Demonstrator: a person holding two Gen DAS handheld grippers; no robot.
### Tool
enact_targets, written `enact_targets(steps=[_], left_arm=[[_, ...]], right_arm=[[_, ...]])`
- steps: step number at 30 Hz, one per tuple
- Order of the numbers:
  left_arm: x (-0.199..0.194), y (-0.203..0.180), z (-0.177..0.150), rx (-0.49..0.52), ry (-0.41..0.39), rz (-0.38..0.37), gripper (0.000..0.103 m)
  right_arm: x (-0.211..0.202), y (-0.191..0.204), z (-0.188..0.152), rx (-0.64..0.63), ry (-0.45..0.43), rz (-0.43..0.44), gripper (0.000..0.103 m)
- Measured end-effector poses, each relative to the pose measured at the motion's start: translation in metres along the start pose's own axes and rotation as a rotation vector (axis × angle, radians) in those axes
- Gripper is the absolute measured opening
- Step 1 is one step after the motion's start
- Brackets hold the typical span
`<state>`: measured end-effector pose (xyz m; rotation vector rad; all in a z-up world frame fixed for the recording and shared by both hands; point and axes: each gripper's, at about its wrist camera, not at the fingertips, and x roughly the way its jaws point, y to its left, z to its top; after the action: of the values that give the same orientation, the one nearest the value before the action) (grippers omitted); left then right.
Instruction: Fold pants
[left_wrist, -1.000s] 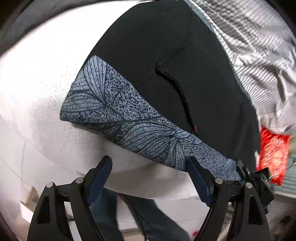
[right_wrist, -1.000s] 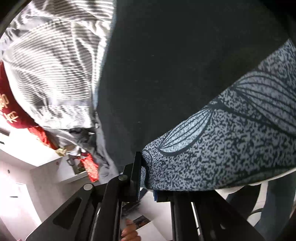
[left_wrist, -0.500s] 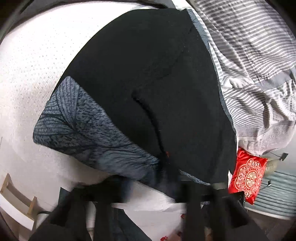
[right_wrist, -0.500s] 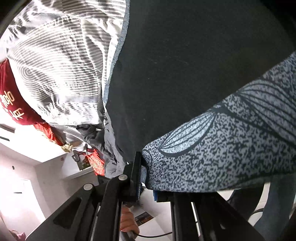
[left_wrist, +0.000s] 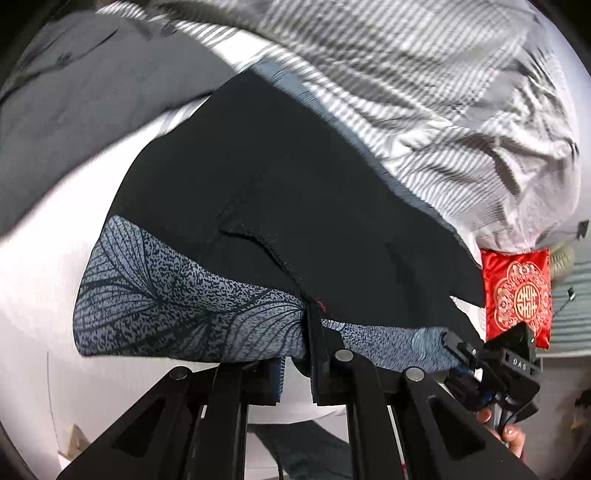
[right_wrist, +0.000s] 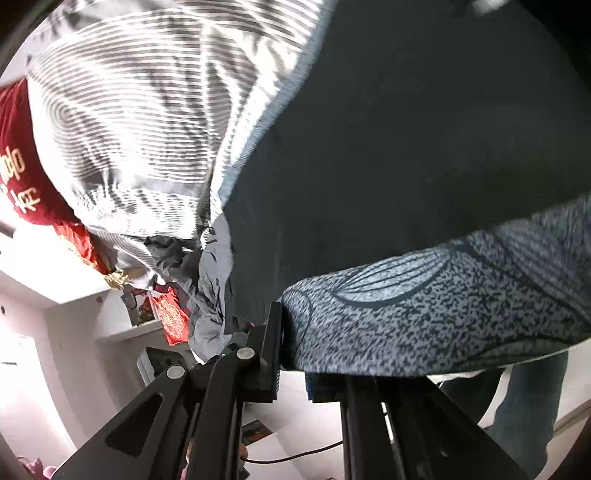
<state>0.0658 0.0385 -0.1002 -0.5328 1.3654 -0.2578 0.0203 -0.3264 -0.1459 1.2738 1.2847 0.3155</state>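
Black pants (left_wrist: 288, 206) with a grey leaf-print waistband (left_wrist: 177, 314) lie on a white bed (left_wrist: 40, 295). My left gripper (left_wrist: 297, 365) is shut on the waistband near its middle. My right gripper (right_wrist: 291, 365) is shut on the waistband's (right_wrist: 443, 306) right end, and its body shows in the left wrist view (left_wrist: 491, 365). The black pant fabric (right_wrist: 406, 147) fills the upper right of the right wrist view.
A grey-and-white striped duvet (left_wrist: 424, 110) is bunched beside the pants on the right, also seen in the right wrist view (right_wrist: 140, 122). A red embroidered cushion (left_wrist: 517, 295) lies at the bed's edge. A grey sheet (left_wrist: 81, 103) lies far left. White shelves (right_wrist: 74, 295) stand beyond the bed.
My left gripper was open in front of the waistband; it moved in and closed on its middle. The right gripper has kept its hold on the waistband end.
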Motion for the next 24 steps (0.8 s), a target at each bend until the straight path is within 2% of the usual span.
enact_targets(steps=[6,11,19,21,24], left_arm=[[-0.005,-0.027,0.039,0.06,-0.02,0.01,0.011],[0.009,-0.049,0.085,0.068,-0.049,0.039,0.011],[0.06,-0.073,0.164,0.089,-0.061,0.104,0.012],[0.081,-0.076,0.182,0.097,-0.065,0.15,0.012],[0.111,-0.071,0.2,0.08,-0.049,0.213,0.012]], right_arm=[[-0.003,0.036,0.04,-0.064,0.046,-0.046,0.011],[0.014,0.052,0.093,-0.062,0.12,-0.078,0.011],[0.057,0.052,0.194,-0.005,0.231,-0.102,0.011],[0.072,0.047,0.219,0.017,0.254,-0.1,0.013],[0.099,0.038,0.247,0.036,0.292,-0.144,0.014]])
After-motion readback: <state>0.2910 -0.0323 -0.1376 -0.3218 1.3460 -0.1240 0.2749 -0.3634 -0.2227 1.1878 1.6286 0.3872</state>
